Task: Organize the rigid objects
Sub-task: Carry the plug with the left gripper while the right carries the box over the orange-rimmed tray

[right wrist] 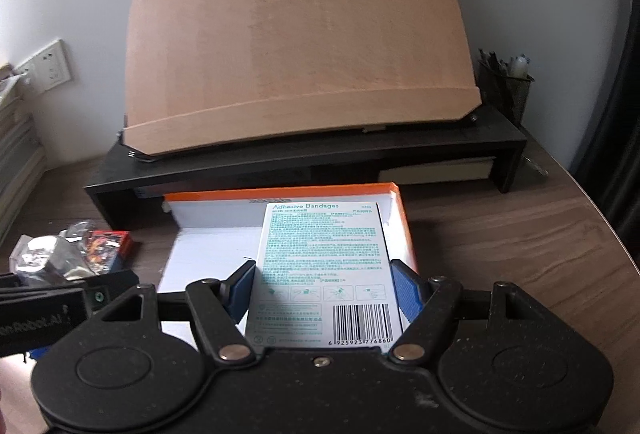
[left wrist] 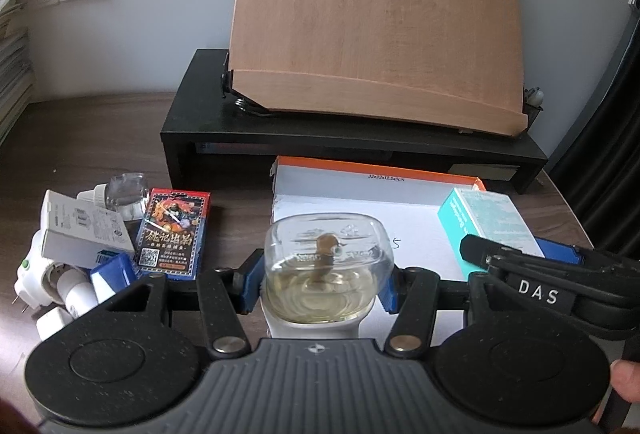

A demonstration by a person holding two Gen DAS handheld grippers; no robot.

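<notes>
On the counter point(left wrist: 100, 138): a white and orange box lid point(left wrist: 360, 194) lies flat in front of a black shelf point(left wrist: 208, 122) with a wooden board point(left wrist: 380, 26) on top.
Left hand-held gripper point(left wrist: 326, 282): its blue pads are squeezed on a clear bottle point(left wrist: 326, 258) with yellow liquid, held by the near left edge of the lid.
Right hand-held gripper point(right wrist: 324, 294): its blue pads press both sides of a bandage box point(right wrist: 320, 262), held over the right part of the lid.
Left side of the counter: a card box point(left wrist: 172, 234), a white box point(left wrist: 86, 234), white plugs point(left wrist: 36, 274) and another clear bottle point(left wrist: 124, 190) sit close together.
</notes>
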